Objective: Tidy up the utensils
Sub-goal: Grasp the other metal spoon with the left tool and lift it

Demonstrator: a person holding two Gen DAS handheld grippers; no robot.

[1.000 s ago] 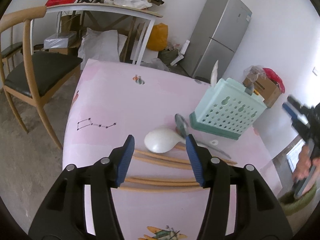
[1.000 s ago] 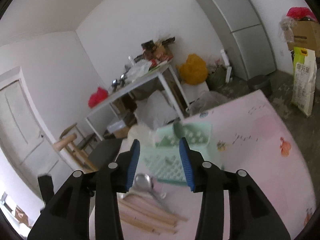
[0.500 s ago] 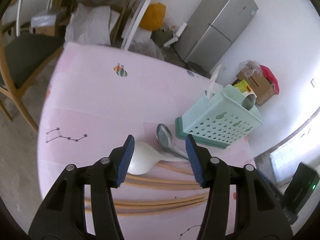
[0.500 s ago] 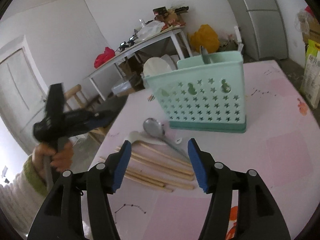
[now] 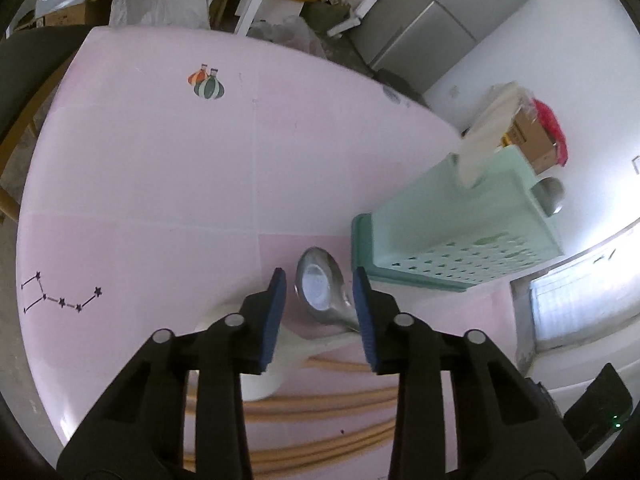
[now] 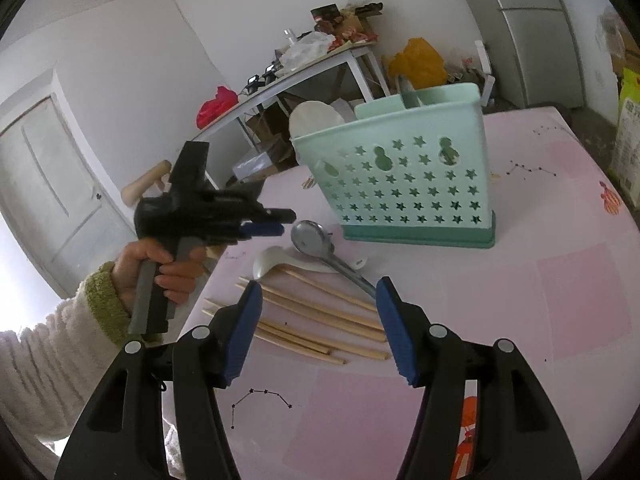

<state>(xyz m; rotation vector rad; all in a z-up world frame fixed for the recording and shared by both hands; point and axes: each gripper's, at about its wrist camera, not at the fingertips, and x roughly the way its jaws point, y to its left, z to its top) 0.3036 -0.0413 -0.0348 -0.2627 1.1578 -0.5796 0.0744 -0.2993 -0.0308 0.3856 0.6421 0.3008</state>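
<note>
Hovering just above the metal spoon (image 5: 320, 284), left gripper (image 5: 318, 280) spread wide, nothing between its blue pads (image 5: 272, 320). Spoon bowl lying flat on the pink table (image 5: 160, 168) directly beside the base of the mint utensil basket (image 5: 460, 232), handle angled away from the basket across the white ladle (image 5: 264, 376). Ladle resting a little farther from the basket than the spoon, its handle crossing the wooden chopsticks (image 5: 320, 404). Chopsticks scattered loosely, farther still from the basket, past both spoon and ladle.

Seen from the right wrist: right gripper (image 6: 320, 292) likewise released, empty, poised over the chopsticks (image 6: 312, 320) on the near side of the basket (image 6: 408, 184). Left gripper (image 6: 268, 220) held by a hand (image 6: 160, 268) in a fuzzy sleeve, blue tips just short of the spoon (image 6: 312, 240), off the basket's lower left corner. Standing inside the basket: a white spoon (image 6: 316, 120) and a second metal utensil (image 6: 408, 92), both upright.
</note>
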